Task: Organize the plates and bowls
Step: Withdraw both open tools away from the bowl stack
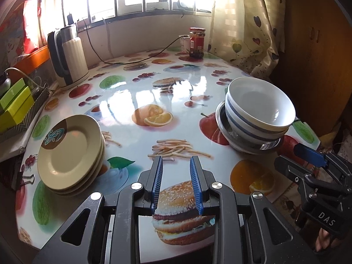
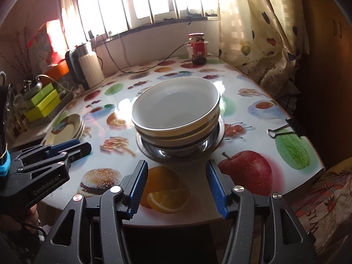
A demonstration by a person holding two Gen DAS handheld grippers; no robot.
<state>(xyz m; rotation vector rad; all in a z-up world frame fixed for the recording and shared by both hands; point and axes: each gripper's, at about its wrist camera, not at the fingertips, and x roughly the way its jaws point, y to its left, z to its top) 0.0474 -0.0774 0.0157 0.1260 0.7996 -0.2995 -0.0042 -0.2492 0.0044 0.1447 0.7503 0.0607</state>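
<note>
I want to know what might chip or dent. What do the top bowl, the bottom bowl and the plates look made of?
Top bowl: probably glazed ceramic, white and glossy with a thick rim. Bottom bowl: metal, likely stainless steel, with a thin, mirror-like grey rim. Plates: beige with a low sheen and a printed motif; melamine or ceramic, I cannot tell which.

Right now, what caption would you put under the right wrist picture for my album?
Open right gripper faces stacked bowls on a fruit-print table, with plates off left.
</note>
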